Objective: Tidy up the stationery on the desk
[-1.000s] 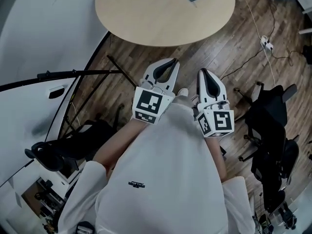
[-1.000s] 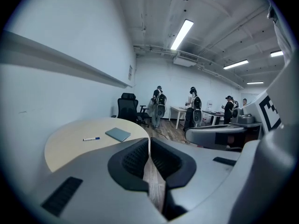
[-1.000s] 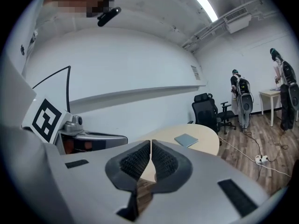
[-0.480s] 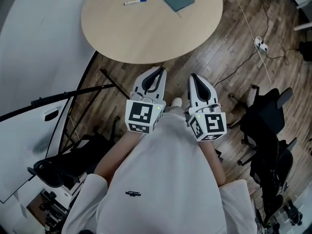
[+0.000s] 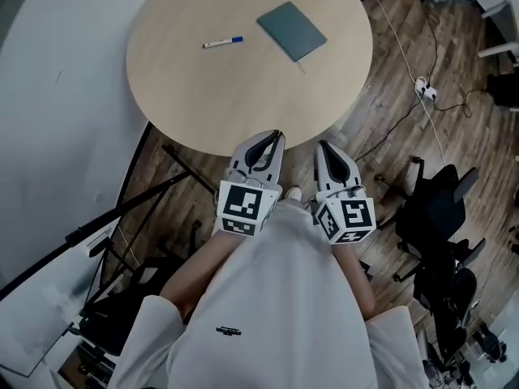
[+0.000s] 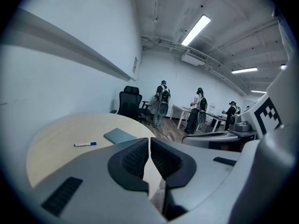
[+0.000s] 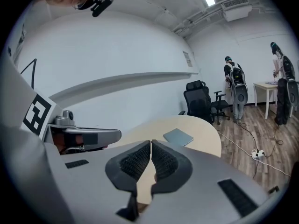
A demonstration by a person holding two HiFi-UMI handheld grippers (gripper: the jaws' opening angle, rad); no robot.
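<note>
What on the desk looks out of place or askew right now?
Nothing is spilled or damaged. The pen lies loose on the round desk, apart from the grey notebook, which is turned at an angle to it. The left tool and right tool are shut and empty.

head view: high, steeply down | gripper views: low, level, facing across table from near edge | shared by all: table, notebook

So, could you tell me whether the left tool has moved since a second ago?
Yes. The left tool has moved forward toward the table: its tip now overlaps the near edge, where floor showed between them before.
</note>
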